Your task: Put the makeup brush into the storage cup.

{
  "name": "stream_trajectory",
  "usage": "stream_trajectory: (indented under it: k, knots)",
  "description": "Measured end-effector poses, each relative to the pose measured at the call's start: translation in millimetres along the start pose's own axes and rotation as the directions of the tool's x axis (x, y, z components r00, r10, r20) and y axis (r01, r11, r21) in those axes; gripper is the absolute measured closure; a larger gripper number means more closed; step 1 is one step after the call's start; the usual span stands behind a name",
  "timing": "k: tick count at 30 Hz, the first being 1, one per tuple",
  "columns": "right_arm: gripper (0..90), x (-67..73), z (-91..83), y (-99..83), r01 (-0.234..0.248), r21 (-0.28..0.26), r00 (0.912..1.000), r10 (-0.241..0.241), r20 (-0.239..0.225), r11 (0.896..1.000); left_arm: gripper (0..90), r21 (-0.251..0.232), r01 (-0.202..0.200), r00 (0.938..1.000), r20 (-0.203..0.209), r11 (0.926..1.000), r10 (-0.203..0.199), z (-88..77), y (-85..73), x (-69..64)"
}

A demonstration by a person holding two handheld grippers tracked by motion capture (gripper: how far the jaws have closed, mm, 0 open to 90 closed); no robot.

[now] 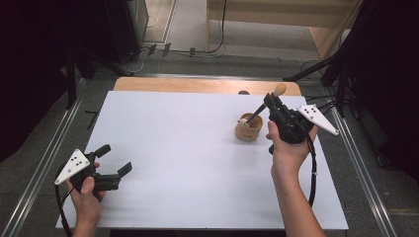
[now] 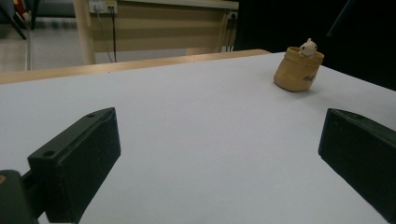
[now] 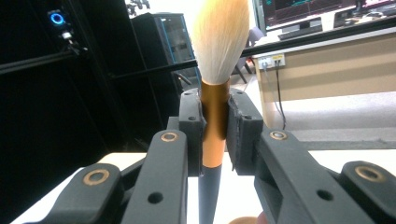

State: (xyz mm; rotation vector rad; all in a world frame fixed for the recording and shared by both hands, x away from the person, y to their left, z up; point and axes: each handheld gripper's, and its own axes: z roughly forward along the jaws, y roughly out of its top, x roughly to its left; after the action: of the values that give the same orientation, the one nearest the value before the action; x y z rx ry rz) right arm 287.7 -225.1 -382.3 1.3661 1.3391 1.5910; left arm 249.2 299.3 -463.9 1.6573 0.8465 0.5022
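Note:
A small tan wooden cup [image 1: 248, 130] stands on the right half of the white tabletop [image 1: 188, 148]. My right gripper [image 1: 271, 101], just behind and right of the cup, is shut on a brush [image 1: 279, 90]. The pale bristle head points up and the dark handle slants down into the cup. In the right gripper view both pads press on the copper ferrule of the brush [image 3: 215, 116], below the cream bristles. My left gripper [image 1: 116, 159] hovers at the near left, open and holding nothing. The left gripper view shows the cup [image 2: 298, 72] far off, with a small white object [image 2: 307, 46] poking out.
The table's wooden far edge [image 1: 197, 85] shows beyond the white surface. Metal rails [image 1: 47, 158] run along both sides. Black stands and cables lie on the floor behind, near a light wooden desk [image 1: 296, 15]. The right gripper's cable [image 1: 313, 168] hangs beside the forearm.

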Motion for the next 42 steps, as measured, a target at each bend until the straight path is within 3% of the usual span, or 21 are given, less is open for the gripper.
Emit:
stream_trajectory:
  k: [17, 24, 42]
  knots:
    - [79.8, -10.3, 10.4, -6.4, 0.070, 0.024, 0.9953, -0.071, 0.067, 0.997, 0.0, -0.009, 0.010, 0.9999, -0.005, 0.9999, -0.010, -2.8, 0.0, 2.4]
    - [79.8, -11.8, 16.8, -13.1, 0.123, 0.037, 0.9885, -0.126, 0.084, 0.992, 0.0, -0.007, 0.008, 1.0000, -0.004, 0.9999, -0.009, -2.2, -0.1, 1.9]
    - [79.8, -18.9, 27.9, -32.1, 0.147, 0.084, 0.9841, -0.154, 0.088, 0.986, 0.0, -0.006, 0.011, 0.9999, -0.003, 0.9999, -0.011, -2.2, -0.1, 2.0]
